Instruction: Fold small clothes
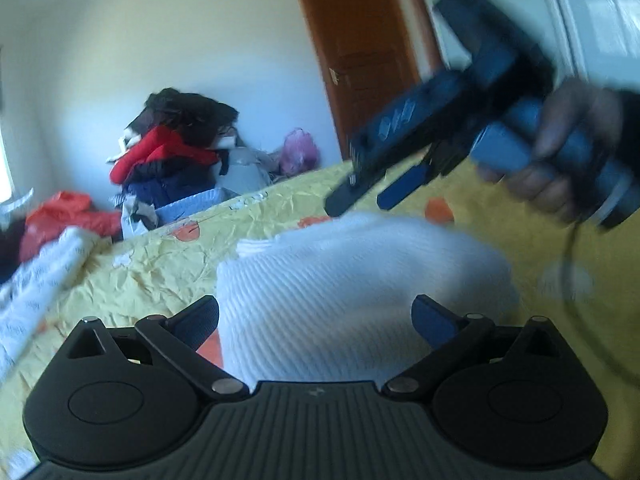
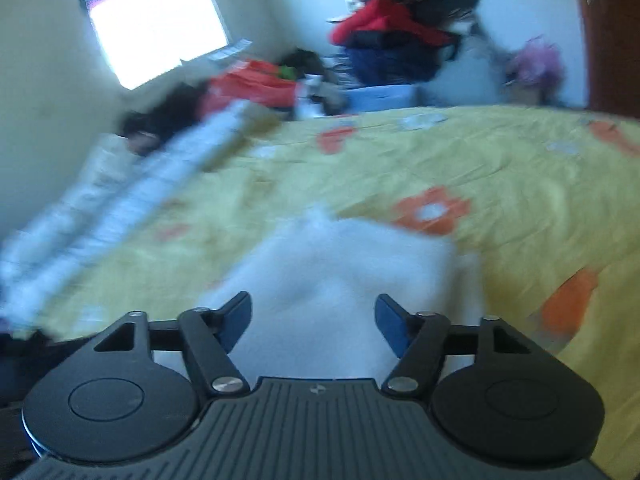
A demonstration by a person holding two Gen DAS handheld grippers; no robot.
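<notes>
— Hands first: right gripper (image 1: 362,196) up at the right in the left wrist view, tilted down toward the bed, blue handle wrapped by a hand (image 1: 560,148); fingers parted, nothing between them; blurred along every edge.

— Same from its own camera? Right gripper (image 2: 314,322) with jaws set wide, blue pads well apart, empty; pointed down at the white knit garment (image 2: 340,280) just past the tips; no contact visible.

— Left gripper (image 1: 316,322): jaws spread wide too, dark pad on one side, blue on the other; white knit garment (image 1: 340,300) lying between and beyond them, folded into a thick bundle; pads clear of the cloth, gripping nothing.

— Garment's place: flat on the yellow bedspread (image 2: 500,160) with orange flowers, near the front edge of both views.

— Hard to make out: heavy motion blur in the right wrist view; garment's outline smeared, folds unreadable; near edge cut off behind both gripper bodies.

— Farther back: clothes pile (image 1: 172,152) against the wall, red and dark pieces, details lost; wooden door (image 1: 360,52) partly covered by the right gripper.
</notes>
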